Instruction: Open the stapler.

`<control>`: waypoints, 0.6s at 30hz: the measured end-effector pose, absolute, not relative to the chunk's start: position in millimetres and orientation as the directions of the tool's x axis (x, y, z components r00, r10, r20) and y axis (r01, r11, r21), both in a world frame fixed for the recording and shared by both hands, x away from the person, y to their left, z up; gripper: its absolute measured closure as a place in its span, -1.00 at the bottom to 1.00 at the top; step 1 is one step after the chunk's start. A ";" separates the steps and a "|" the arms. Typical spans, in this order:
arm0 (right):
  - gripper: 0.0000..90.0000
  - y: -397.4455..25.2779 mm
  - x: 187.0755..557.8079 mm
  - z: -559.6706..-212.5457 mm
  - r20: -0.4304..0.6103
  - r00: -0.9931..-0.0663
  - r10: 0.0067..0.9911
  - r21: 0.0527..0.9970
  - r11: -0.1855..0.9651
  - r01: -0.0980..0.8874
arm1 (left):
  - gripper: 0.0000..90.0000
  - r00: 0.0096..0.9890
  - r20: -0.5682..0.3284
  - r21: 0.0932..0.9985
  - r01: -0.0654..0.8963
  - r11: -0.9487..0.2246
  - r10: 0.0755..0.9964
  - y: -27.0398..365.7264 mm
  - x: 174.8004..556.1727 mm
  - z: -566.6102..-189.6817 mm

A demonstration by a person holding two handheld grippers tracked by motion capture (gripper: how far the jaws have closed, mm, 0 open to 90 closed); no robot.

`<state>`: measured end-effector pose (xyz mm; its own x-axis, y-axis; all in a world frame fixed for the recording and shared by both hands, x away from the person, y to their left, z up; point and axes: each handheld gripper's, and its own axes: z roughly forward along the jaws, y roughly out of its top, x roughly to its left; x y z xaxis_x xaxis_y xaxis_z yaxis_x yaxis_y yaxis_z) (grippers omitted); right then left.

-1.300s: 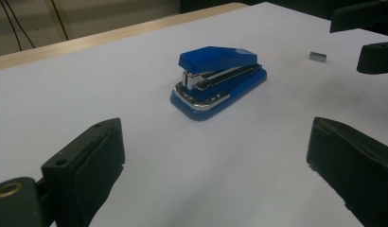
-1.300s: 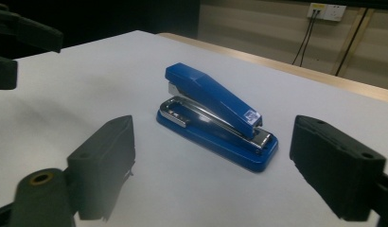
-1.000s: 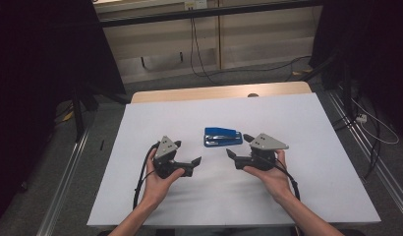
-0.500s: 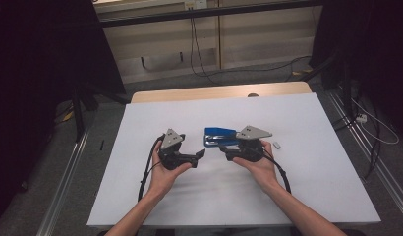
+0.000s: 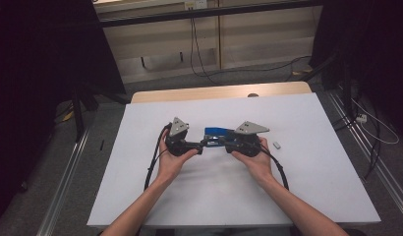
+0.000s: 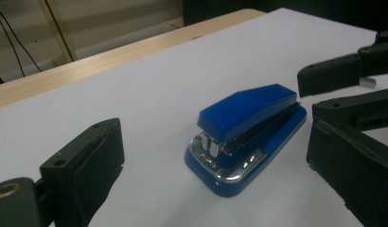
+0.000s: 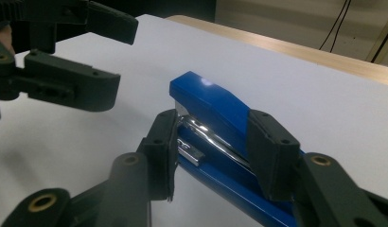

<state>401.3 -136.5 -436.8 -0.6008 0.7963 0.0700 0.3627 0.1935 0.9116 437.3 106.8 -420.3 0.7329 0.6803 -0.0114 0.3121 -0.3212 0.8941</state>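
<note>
two forearms enter from the near edge of the tabletop (image 5: pixel 298 196), which is covered in white. left hand (image 5: pixel 171 160) holds the left hand-held gripper (image 5: pixel 199 146), jaws spread wide and holding nothing, pointed toward the stapler's metal front end. right hand (image 5: pixel 253 161) holds the right hand-held gripper (image 7: pixel 213 153), its jaws set on either side of the stapler's rear half, pads at or very near its sides; whether they press it cannot be told. blue stapler (image 6: pixel 246 135), lying flat near the middle of the tabletop, between the two grippers. small grey object (image 5: pixel 276 145), loose on the white surface just right of the right hand. bare wooden strip (image 5: pixel 219 92) along the far edge. cables (image 5: pixel 204 54) on the floor beyond.
</note>
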 end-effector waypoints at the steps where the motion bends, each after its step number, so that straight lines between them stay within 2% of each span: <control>1: 0.33 -137.0 401.3 -436.8 0.073 -0.601 0.796 0.912 0.191 0.364 | -0.88 0.729 -0.035 0.899 0.322 -0.296 0.684 107.4 439.2 -421.9; 3: 0.40 -137.3 401.6 -436.8 0.076 -0.602 0.795 0.914 0.186 0.361 | -0.88 0.725 -0.035 0.898 0.325 -0.297 0.688 108.6 439.7 -422.5; 9: 0.87 -132.8 403.5 -440.7 0.088 -0.627 0.774 0.928 0.166 0.335 | -0.89 0.717 -0.036 0.890 0.340 -0.304 0.696 113.3 440.6 -423.0; 10: 0.87 -132.8 403.5 -440.7 0.088 -0.627 0.774 0.928 0.166 0.335 | -0.89 0.718 -0.039 0.888 0.344 -0.305 0.695 113.8 441.0 -423.3; 11: 1.00 -131.0 403.6 -441.8 0.083 -0.631 0.772 0.927 0.173 0.333 | -0.89 0.717 -0.051 0.886 0.354 -0.300 0.696 113.8 440.8 -423.7; 16: 1.00 -127.6 403.3 -445.6 0.081 -0.634 0.769 0.918 0.191 0.348 | -0.81 0.718 -0.064 0.888 0.357 -0.288 0.694 114.8 441.6 -423.0; 17: 1.00 -126.7 403.2 -446.6 0.083 -0.642 0.762 0.917 0.194 0.348 | -0.72 0.719 -0.061 0.886 0.358 -0.294 0.692 115.1 441.7 -423.1; 18: 1.00 -126.7 403.2 -446.6 0.083 -0.642 0.762 0.917 0.194 0.348 | -0.72 0.721 -0.065 0.885 0.362 -0.295 0.690 115.1 441.8 -423.5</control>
<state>403.2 -126.7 -446.6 -0.6421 0.7621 0.0825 0.3484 0.1942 0.9170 441.8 115.1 -423.5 0.7206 0.6904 -0.0648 0.3617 -0.2946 0.8845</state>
